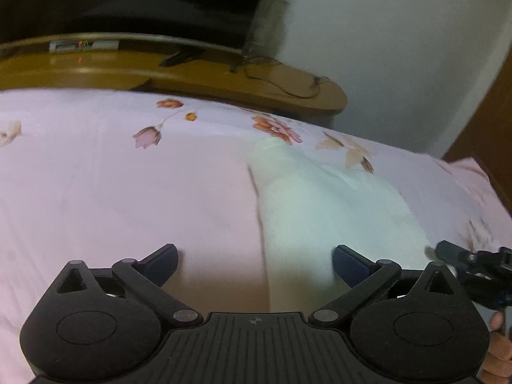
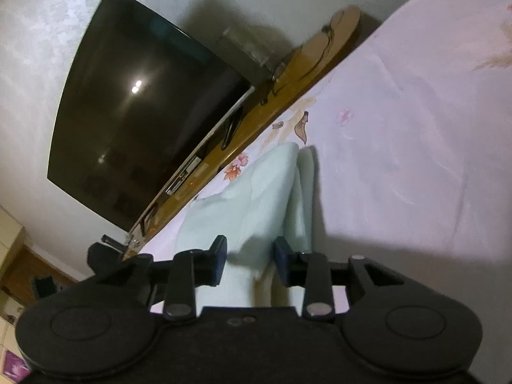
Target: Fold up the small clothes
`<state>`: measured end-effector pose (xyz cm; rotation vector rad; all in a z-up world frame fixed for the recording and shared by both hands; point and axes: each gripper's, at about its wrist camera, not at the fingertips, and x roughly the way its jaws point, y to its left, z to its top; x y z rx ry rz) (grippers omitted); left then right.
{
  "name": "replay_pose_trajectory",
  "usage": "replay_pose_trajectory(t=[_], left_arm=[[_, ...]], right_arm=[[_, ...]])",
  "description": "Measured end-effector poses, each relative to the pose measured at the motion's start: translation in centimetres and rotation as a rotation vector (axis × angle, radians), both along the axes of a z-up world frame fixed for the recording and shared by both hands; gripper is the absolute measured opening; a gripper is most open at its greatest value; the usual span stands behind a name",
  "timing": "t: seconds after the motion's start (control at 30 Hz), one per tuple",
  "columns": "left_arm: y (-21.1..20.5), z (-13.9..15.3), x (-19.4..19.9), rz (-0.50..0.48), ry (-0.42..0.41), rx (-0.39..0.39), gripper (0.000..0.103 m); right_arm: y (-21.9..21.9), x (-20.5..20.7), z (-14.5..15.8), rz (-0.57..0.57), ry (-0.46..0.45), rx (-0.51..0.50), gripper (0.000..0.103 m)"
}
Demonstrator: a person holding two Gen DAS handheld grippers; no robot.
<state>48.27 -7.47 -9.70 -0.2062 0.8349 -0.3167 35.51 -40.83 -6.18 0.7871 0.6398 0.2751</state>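
While the left gripper (image 1: 254, 264) hovers above the bed sheet (image 1: 96, 192), its two blue-padded fingers (image 1: 164, 260) stand wide apart with nothing between them, so it is released. From the left wrist view, the pale green cloth (image 1: 320, 204) lies flat on the flowered sheet, running from 6 o'clock toward 12 o'clock just right of centre; its left edge passes between the open fingers without touching them. At 4 o'clock part of the right gripper (image 1: 470, 262) enters the view, with the person's fingertips (image 1: 497, 345) below it.

From the right wrist view, the right gripper (image 2: 251, 260) has its jaws partly parted, and the cloth (image 2: 256, 192) rises between them in a raised fold; the pads (image 2: 219, 257) do not visibly press on it, and whether they touch it cannot be told. The cloth extends from the jaws toward 12 o'clock over the sheet (image 2: 400, 160).

Beyond the bed, a wooden shelf (image 1: 192, 70) carries a dark television (image 2: 144, 112) and a loose cable (image 1: 288, 86). No container appears in either view.
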Motion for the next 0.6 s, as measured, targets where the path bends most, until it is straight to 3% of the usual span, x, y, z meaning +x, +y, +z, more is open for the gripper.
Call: replay_pose_trajectory(t=[0.13,0.17,0.23,0.3,0.4,0.53,0.6], left_arm=[[-0.1,-0.6,1.2,0.011,0.020,0.015,0.103],[-0.1,-0.7,1.2,0.007,0.019,0.013,0.103],[-0.5,-0.3,1.0,-0.010,0.009,0.015,0.103],[-1.0,-0.3,1.2,-0.030,0.012,0.022,0.103],[-2.3,-1.0,1.6,-0.057,0.030,0.070,0.103],[-2.4,-0.9,1.1,-0.062,0.025,0.075,0.103],[-1.7,-0.1,0.0,-0.078,-0.001,0.061,0.103]], right_arm=[[0.1,2.7,-0.1,0.045,0.019,-0.020,0.029],[0.6,3.0,0.2,0.063,0.017,-0.080,0.015],[2.1,2.3,1.6,0.074,-0.049,-0.247,0.011],[2.7,1.2,2.5,0.066,-0.078,-0.286,0.010],[1.1,0.9,1.3,0.027,-0.037,-0.261,0.010],[0.4,1.3,0.2,0.022,0.020,-0.195,0.014],[0.4,0.3,1.1,-0.003,0.034,-0.203,0.032]])
